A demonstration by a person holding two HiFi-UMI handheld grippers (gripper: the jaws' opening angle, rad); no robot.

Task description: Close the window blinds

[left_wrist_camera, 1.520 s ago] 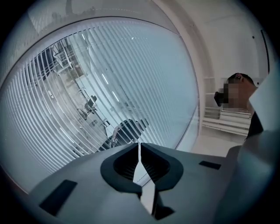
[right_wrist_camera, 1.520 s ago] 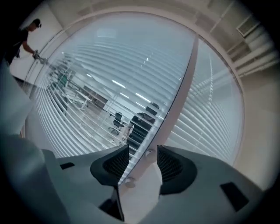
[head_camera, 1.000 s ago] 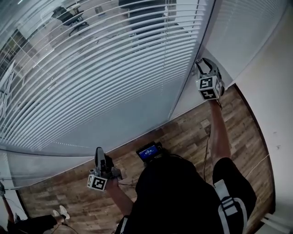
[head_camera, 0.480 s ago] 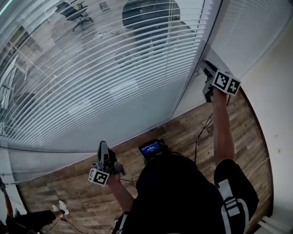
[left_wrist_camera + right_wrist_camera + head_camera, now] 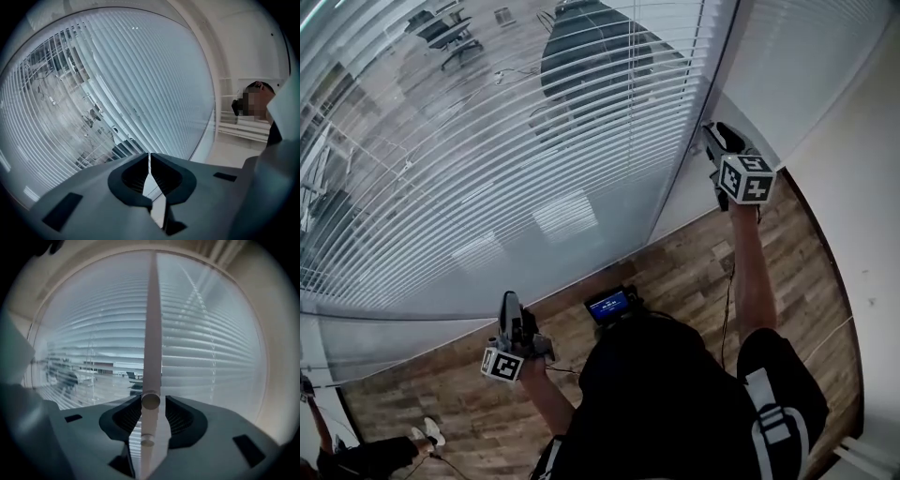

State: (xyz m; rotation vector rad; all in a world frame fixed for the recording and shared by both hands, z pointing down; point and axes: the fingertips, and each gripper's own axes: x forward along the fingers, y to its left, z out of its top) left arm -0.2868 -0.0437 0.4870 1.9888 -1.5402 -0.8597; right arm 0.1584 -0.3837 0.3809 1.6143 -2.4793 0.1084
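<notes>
Right gripper (image 5: pixel 151 401) newly rolled, its just-widening jaws slightly spread, loose around the tilt wand (image 5: pixel 152 333).

Right arm outstretched, right gripper (image 5: pixel 718 139) jaws just opening, loose around wand (image 5: pixel 151 333); left gripper (image 5: pixel 508 305) low, jaws together

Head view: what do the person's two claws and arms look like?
The left claw and right claw are dark grey, each carrying a white cube with black square markers. A thin dark cable trails beside the right forearm. The person wears a black top that leaves the forearms bare.
</notes>
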